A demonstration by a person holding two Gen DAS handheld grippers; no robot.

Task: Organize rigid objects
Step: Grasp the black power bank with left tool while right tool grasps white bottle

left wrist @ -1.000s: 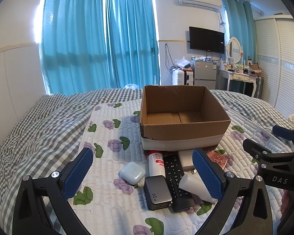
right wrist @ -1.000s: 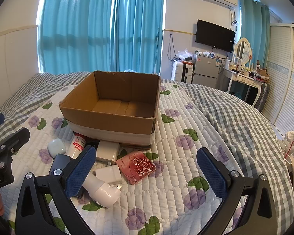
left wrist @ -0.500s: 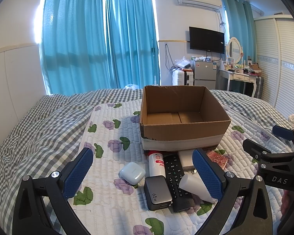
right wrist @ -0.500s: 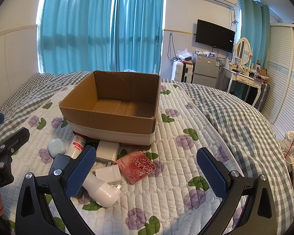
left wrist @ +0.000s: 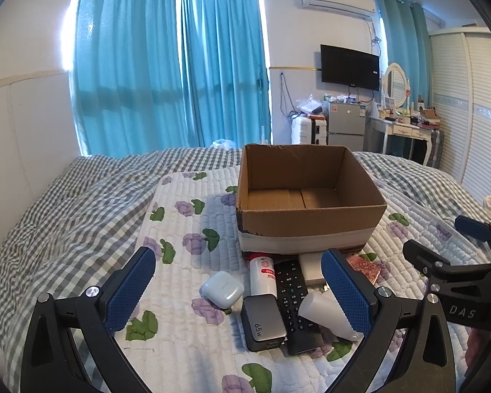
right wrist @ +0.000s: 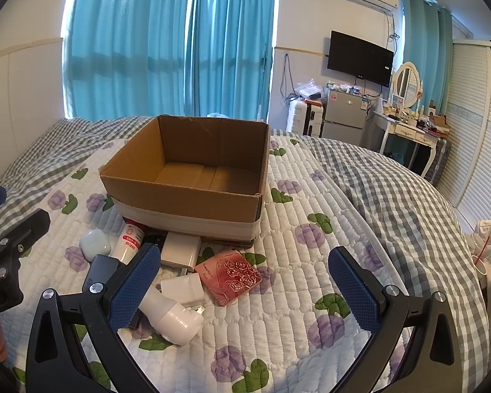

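Observation:
An open, empty cardboard box [left wrist: 311, 219] [right wrist: 180, 196] stands on the quilted bed. In front of it lies a pile: a white earbud case [left wrist: 223, 289] [right wrist: 95, 242], a white tube with a red label [left wrist: 262, 273] [right wrist: 129, 242], a black remote [left wrist: 294, 304], a grey 65W charger [left wrist: 263, 326], a white bottle [left wrist: 327, 316] [right wrist: 172, 314], white plugs [right wrist: 181, 249] and a red rose-patterned box [right wrist: 229, 276]. My left gripper [left wrist: 237, 290] is open above the pile. My right gripper [right wrist: 245, 288] is open to the right of the pile, empty.
The bed has a flowered quilt [left wrist: 180, 229] over a grey checked cover [right wrist: 392, 190]. A wall runs along the left. A fridge, dresser and wardrobe stand beyond the bed's right side [right wrist: 409, 124].

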